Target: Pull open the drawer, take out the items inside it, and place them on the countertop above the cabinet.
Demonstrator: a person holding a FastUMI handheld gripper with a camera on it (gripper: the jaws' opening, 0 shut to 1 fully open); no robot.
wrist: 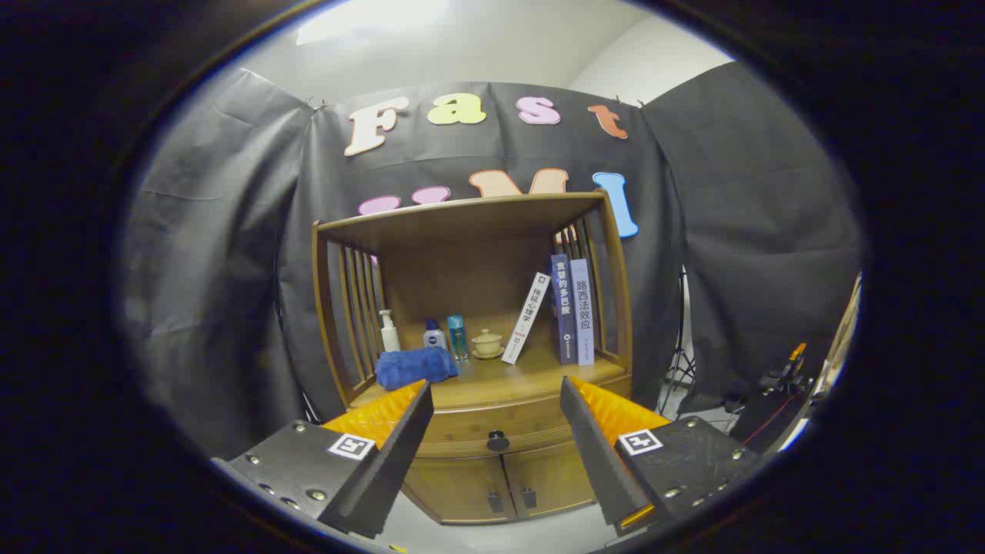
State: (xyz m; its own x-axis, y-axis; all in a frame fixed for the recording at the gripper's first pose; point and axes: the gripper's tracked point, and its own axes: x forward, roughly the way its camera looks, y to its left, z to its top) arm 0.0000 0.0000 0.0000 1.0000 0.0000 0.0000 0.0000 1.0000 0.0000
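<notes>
Black-draped booth wall backing a wooden cabinet (477,431), standing well ahead of the claw (496,396). Drawer (492,431) sitting shut beneath the surface (531,377), its dark round knob (498,441) showing in the gap between the two fingers; contents hidden. Claw hovering spread wide, pinching nothing, fingertips framing the drawer front without touching it. Two small doors (500,485) closing off the cabinet below the drawer. Lying on the surface at the left, a rolled blue towel (415,367); standing behind it, a white pump bottle (389,331), a small white-and-blue bottle (435,335) and a slim teal bottle (457,337). Resting near the middle, a cream lidded cup (487,343). Leaning beside it, a white book (526,317); standing upright against the right slats, two blue-toned books (572,310).
</notes>
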